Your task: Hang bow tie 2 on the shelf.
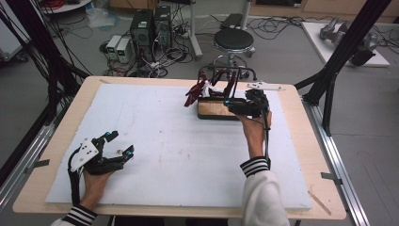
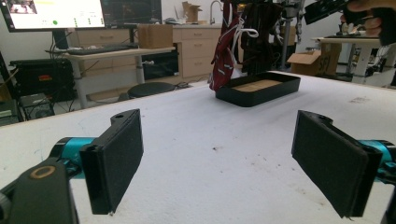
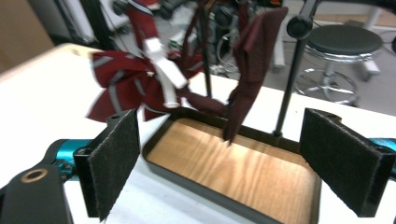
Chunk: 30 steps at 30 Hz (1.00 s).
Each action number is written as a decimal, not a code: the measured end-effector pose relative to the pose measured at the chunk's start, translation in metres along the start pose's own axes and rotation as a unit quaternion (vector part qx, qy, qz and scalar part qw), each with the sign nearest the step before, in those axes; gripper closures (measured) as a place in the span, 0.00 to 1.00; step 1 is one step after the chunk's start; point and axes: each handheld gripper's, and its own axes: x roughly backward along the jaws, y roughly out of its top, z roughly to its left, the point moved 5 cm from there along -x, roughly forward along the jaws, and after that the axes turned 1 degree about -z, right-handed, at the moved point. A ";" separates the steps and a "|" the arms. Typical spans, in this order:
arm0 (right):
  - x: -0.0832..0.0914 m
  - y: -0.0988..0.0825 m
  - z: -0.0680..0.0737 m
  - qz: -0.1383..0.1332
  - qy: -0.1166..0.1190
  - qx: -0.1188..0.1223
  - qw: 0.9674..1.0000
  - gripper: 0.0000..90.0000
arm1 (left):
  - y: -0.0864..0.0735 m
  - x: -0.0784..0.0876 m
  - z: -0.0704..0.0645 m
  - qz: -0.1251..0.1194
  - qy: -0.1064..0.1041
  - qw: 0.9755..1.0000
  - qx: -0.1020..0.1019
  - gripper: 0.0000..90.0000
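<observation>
the right claw (image 3: 224, 163) is wide open with nothing in it, just let go at 6 o'clock of the tray (image 3: 187, 182) so the dark red tie (image 3: 254, 51) can hang on the rack (image 1: 226, 75), while the left claw (image 2: 217, 163) rests open and empty on the surface (image 1: 164, 150).

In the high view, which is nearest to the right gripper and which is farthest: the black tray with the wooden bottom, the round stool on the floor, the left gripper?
1. Black tray: directly beside the right gripper, on its left.
2. Round stool: on the floor beyond the table's far edge.
3. Left gripper: at the near left of the white mat.
</observation>
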 end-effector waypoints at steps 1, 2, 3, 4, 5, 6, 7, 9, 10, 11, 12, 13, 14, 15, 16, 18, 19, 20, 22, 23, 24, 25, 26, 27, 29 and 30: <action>0.004 0.000 0.001 -0.003 0.007 -0.002 1.000 0.13 | 0.000 0.000 0.000 0.000 0.000 1.000 0.000 0.19; 0.007 -0.001 0.002 -0.004 0.013 0.000 1.000 0.13 | 0.000 0.000 0.000 0.000 0.000 1.000 0.000 0.19; 0.011 -0.002 0.002 -0.003 0.016 0.002 1.000 0.13 | 0.000 0.000 0.000 0.000 0.000 1.000 0.000 0.19; 0.015 -0.003 0.003 -0.005 0.020 0.006 1.000 0.13 | 0.000 0.000 0.000 0.000 0.000 1.000 0.000 0.19; 0.020 -0.005 0.003 -0.007 0.029 0.007 1.000 0.13 | 0.000 0.000 0.000 0.000 0.000 1.000 0.000 0.19; 0.023 -0.007 0.003 -0.009 0.033 0.006 0.999 0.13 | 0.000 0.000 0.000 0.000 -0.001 1.000 0.000 0.19; 0.028 -0.010 0.002 -0.008 0.034 0.008 0.999 0.13 | 0.000 0.000 0.000 0.000 -0.001 1.000 0.000 0.19; 0.037 -0.017 0.002 -0.008 0.041 0.015 0.999 0.13 | 0.000 0.000 0.000 -0.003 0.000 1.000 0.000 0.19; 0.043 -0.021 0.002 -0.009 0.044 0.019 0.999 0.13 | 0.000 0.001 0.000 -0.005 0.001 1.000 -0.001 0.19; 0.048 -0.025 0.002 -0.011 0.045 0.019 0.999 0.13 | 0.000 0.001 0.000 -0.005 -0.001 1.000 0.000 0.19; 0.054 -0.028 0.002 -0.016 0.048 0.023 0.998 0.13 | 0.000 0.001 0.000 -0.007 -0.001 1.000 0.002 0.19; 0.060 -0.032 0.002 -0.019 0.054 0.024 0.998 0.13 | 0.000 0.002 0.001 -0.007 -0.001 1.000 0.002 0.19; 0.066 -0.036 0.003 -0.025 0.059 0.027 0.998 0.13 | 0.000 0.001 0.001 -0.008 -0.002 1.000 0.003 0.19; 0.071 -0.040 0.003 -0.028 0.060 0.033 0.997 0.13 | 0.000 0.001 0.001 -0.008 -0.002 1.000 0.003 0.19; 0.077 -0.044 0.003 -0.028 0.062 0.037 0.997 0.13 | 0.000 0.001 0.000 -0.007 -0.002 1.000 0.003 0.19; 0.087 -0.053 0.004 -0.041 0.065 0.041 0.996 0.13 | 0.000 0.001 0.000 -0.007 -0.003 1.000 0.001 0.19; 0.092 -0.057 0.005 -0.045 0.068 0.040 0.996 0.13 | 0.000 0.001 0.000 -0.007 -0.003 1.000 0.001 0.19; 0.097 -0.062 0.006 -0.050 0.070 0.041 0.995 0.13 | 0.000 0.001 0.000 -0.007 -0.002 1.000 0.001 0.19; 0.106 -0.074 0.006 -0.061 0.069 0.047 0.995 0.13 | 0.000 0.001 0.000 -0.007 -0.002 1.000 0.001 0.19; 0.110 -0.079 0.007 -0.068 0.071 0.048 0.994 0.13 | 0.000 0.001 0.000 -0.007 -0.002 1.000 0.001 0.19; 0.113 -0.086 0.007 -0.077 0.073 0.047 0.993 0.13 | 0.000 0.001 0.000 -0.006 -0.002 1.000 -0.001 0.19; 0.115 -0.092 0.008 -0.086 0.074 0.048 0.992 0.13 | 0.000 0.001 0.000 -0.006 -0.001 1.000 -0.001 0.19; 0.117 -0.099 0.008 -0.094 0.073 0.048 0.992 0.13 | 0.000 0.001 0.000 -0.006 -0.002 1.000 -0.001 0.19; 0.119 -0.106 0.009 -0.101 0.072 0.050 0.991 0.13 | 0.000 0.001 0.000 -0.007 -0.002 1.000 0.000 0.19; 0.118 -0.118 0.011 -0.105 0.071 0.053 0.991 0.13 | 0.000 0.001 0.000 -0.007 0.000 1.000 0.000 0.19; 0.119 -0.123 0.012 -0.118 0.070 0.057 0.989 0.13 | 0.000 0.002 0.000 -0.007 0.000 1.000 -0.001 0.19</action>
